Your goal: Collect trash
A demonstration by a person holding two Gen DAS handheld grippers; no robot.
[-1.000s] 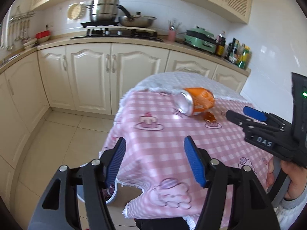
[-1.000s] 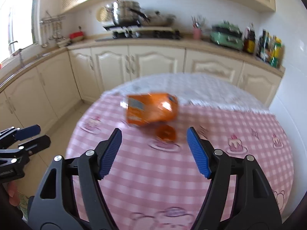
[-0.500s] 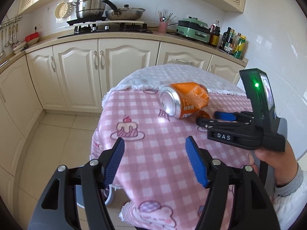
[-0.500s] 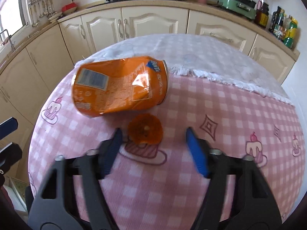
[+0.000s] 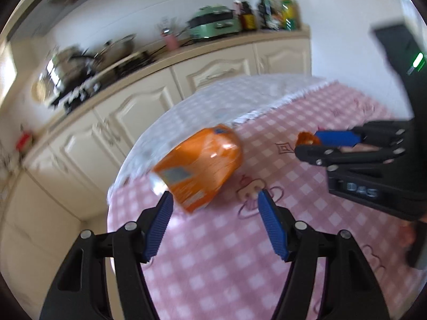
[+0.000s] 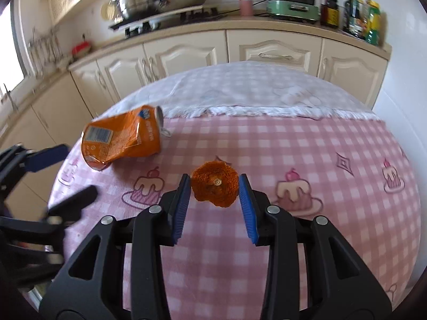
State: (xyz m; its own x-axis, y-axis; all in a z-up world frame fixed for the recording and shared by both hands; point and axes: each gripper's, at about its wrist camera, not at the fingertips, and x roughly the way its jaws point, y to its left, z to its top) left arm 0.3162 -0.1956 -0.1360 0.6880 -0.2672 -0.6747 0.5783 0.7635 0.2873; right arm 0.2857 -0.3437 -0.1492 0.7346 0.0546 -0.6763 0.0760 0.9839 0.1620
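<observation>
step: grabbing trash | right gripper (image 6: 214, 186): jaws closing around peel (image 6: 215, 186) on table (image 6: 333, 213), not yet pinching | left gripper (image 5: 214, 202): wide apart, near can (image 5: 200, 168) | next: squeeze peel, lift

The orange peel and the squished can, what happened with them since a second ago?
The right gripper came up around the orange peel and is closing on it. The left gripper swung toward the crushed can, not gripping. Can and peel stayed on the pink tablecloth.
</observation>
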